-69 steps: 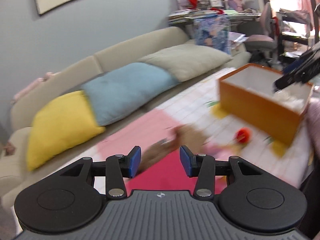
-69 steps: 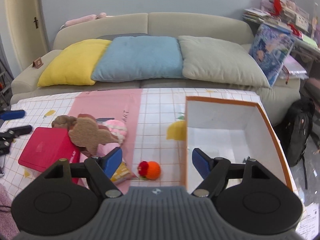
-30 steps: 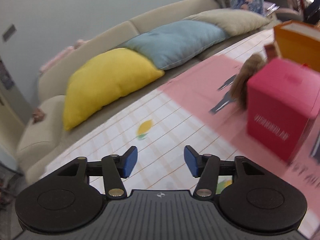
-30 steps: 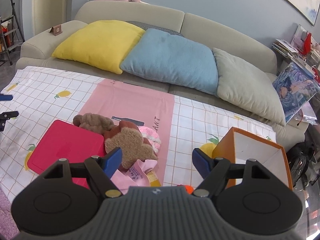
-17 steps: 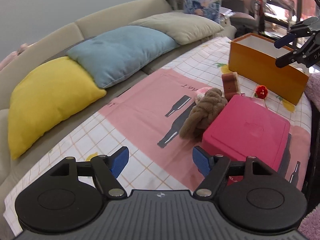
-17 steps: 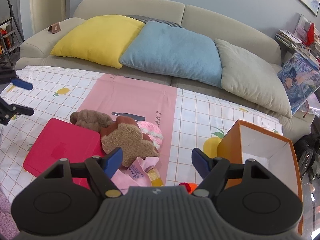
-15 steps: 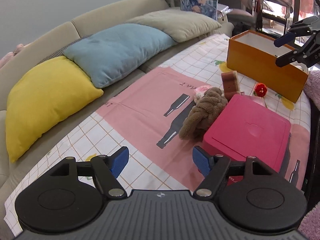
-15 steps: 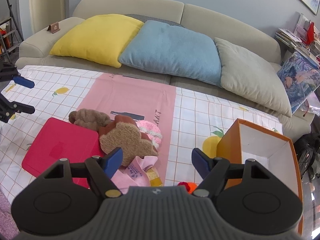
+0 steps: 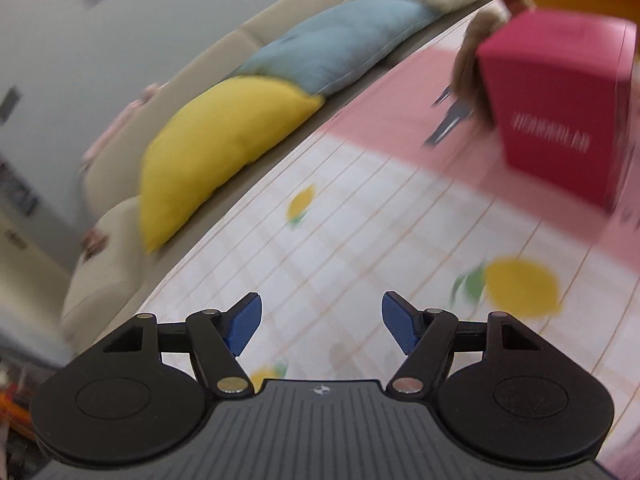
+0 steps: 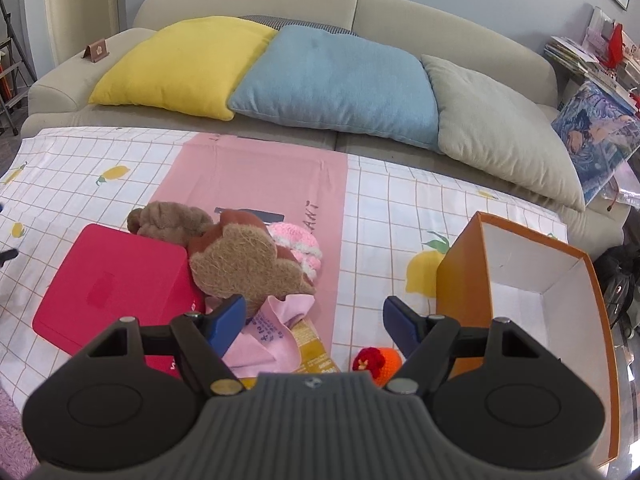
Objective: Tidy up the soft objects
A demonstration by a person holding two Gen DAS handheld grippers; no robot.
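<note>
A beige sofa point(image 10: 440, 28) fills the back of the right wrist view, carrying three cushions in a row: one yellow cushion point(image 10: 184, 60), one blue cushion point(image 10: 340, 84) and one grey cushion point(image 10: 504, 136). In front of it the bench point(image 10: 392, 216) is covered by a white checked cloth printed with lemons, with a pink panel down its middle bearing bottle shapes and lettering too foreshortened to read.

There are two boxes. The orange box point(image 10: 460, 276) at the right stands open, with a white inside in which I can make out nothing. The red box point(image 10: 112, 280) at the left is shut; in the blurred left wrist view its side shows white lettering that cannot be read.

The soft things lie heaped between the boxes: a brown plush toy point(image 10: 172, 220) touching the red box, a tan bear-shaped pad point(image 10: 240, 268) leaning over it, a pink knitted piece point(image 10: 300, 244) behind, and a pink cloth point(image 10: 268, 332) with small illegible print. A small orange knitted ball point(image 10: 380, 362) with a red flower lies apart, near the orange box.

The left tool point(image 9: 322, 326) is spread wide and holds nothing, above bare cloth. The right tool point(image 10: 312, 316) is likewise spread and unloaded, above the pink cloth and the ball.
</note>
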